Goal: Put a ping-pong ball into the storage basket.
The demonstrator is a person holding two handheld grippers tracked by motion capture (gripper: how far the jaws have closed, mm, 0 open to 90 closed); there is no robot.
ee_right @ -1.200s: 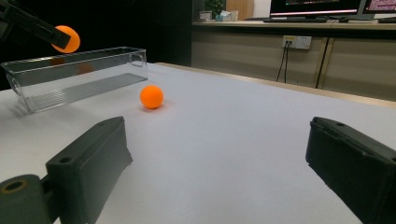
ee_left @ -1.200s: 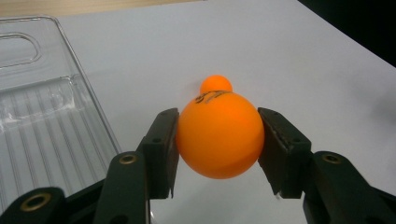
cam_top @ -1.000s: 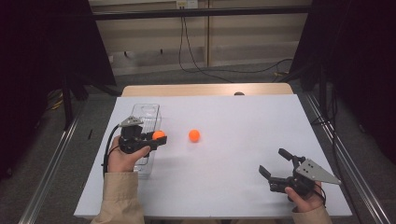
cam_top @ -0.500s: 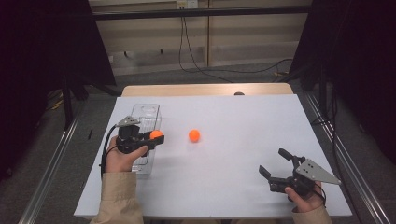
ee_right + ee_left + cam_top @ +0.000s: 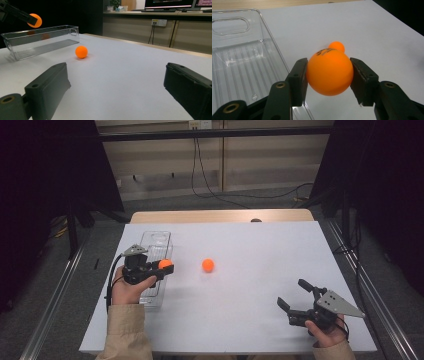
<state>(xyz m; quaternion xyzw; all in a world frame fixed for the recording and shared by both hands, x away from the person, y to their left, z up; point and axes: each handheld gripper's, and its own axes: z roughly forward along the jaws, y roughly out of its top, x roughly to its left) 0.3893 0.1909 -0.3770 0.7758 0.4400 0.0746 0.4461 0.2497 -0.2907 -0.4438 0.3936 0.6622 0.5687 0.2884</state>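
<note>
My left gripper (image 5: 165, 266) is shut on an orange ball (image 5: 329, 75) with black print on top. It holds the ball just above the right-hand wall of a clear plastic tray (image 5: 155, 240), near the tray's middle. A second orange ball (image 5: 208, 265) lies on the white table, to the right of the tray and apart from it. That loose ball (image 5: 336, 46) sits just beyond the held one in the left gripper view. My right gripper (image 5: 292, 292) stands open near the table's front right corner, jaws wide with nothing between them, pointing toward the loose ball (image 5: 81, 51).
The white table (image 5: 260, 245) has a wooden strip along its far edge. The tray (image 5: 37, 42) has a ribbed floor with nothing in it. Metal rails run down both sides of the table. Cables hang on the wall behind.
</note>
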